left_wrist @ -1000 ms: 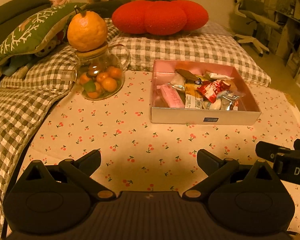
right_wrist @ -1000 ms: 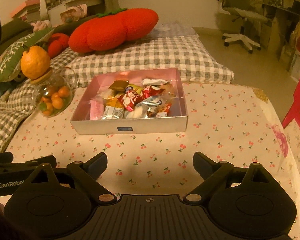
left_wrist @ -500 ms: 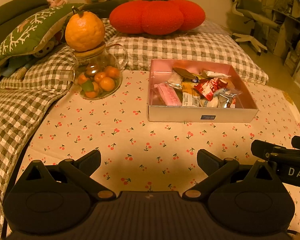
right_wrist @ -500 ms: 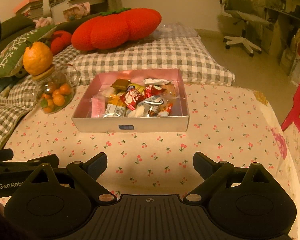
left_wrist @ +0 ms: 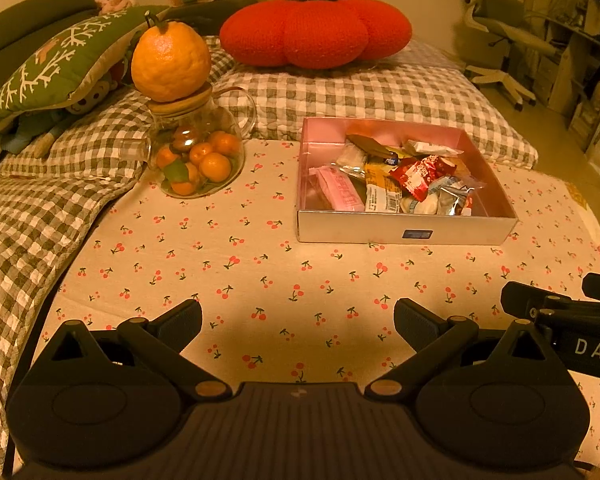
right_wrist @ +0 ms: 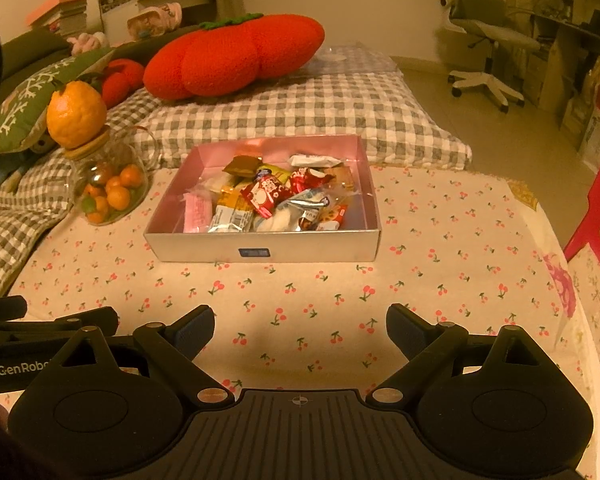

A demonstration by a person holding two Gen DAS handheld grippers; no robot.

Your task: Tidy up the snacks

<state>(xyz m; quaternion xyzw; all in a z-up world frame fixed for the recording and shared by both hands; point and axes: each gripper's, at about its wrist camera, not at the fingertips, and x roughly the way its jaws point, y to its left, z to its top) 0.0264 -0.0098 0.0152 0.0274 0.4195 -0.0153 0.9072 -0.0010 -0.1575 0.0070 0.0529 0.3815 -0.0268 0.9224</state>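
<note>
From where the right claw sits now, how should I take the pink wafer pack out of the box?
Probably from above, jaws across its narrow width. The pink wafer pack lies flat and lengthwise against the box's left wall, so pinch its near end, where the neighbouring wrappers leave room. The right claw is open and well short of it.

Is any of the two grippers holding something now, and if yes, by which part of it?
Nothing is held. The left gripper and the right gripper both have open, empty jaws above the cherry tablecloth, short of the snack box.

Cherry-print tablecloth (left_wrist: 260, 272), pink-lined box (left_wrist: 404, 236)
</note>
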